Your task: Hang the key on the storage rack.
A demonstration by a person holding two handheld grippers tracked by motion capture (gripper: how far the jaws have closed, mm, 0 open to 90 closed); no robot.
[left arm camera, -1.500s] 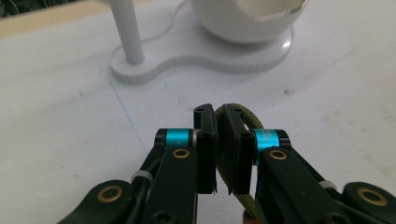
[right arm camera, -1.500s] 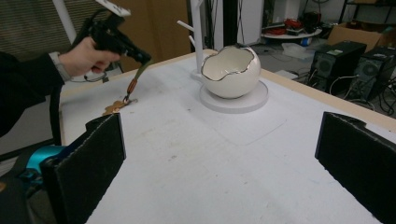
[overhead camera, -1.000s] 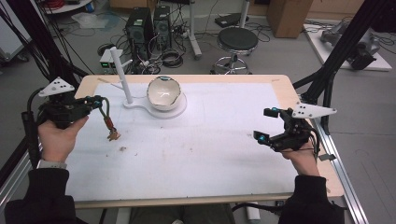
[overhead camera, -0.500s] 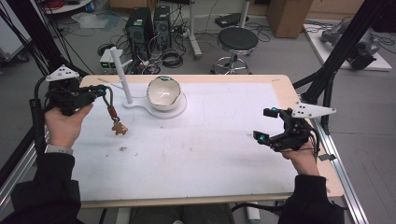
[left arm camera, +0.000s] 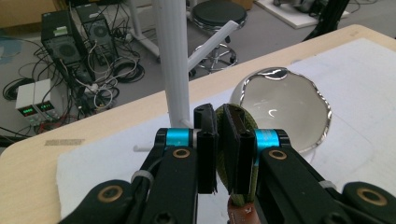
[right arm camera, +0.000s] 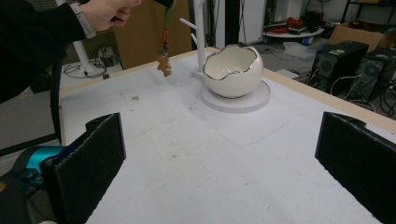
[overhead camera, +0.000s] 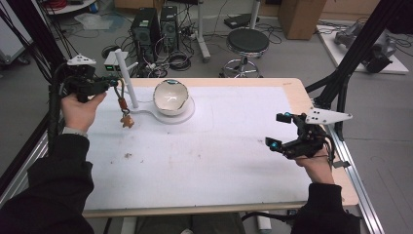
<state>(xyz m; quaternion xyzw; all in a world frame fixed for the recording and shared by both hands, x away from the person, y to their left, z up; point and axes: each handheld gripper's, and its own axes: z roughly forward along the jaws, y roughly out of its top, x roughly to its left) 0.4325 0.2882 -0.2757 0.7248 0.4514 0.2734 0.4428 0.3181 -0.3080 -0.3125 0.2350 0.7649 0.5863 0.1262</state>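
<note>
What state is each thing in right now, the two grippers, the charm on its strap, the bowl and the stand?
Left gripper: shut on the strap.
Right gripper: open, holding nothing.
Keychain charm: hanging from the green strap, above the mat.
Eggshell-shaped bowl: upright, looks empty.
White peg stand: upright, nothing visibly hung.

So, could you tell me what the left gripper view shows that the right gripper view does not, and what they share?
The left gripper view shows its own jaws pinched on the olive green strap, close up, with a stool on the floor beyond the table.

The right gripper view shows its own jaws wide apart with nothing between them, the person's left hand, and the little brown charm dangling from the strap above the white mat.

Both show the egg-shaped white bowl and the white branched stand beside it.
</note>
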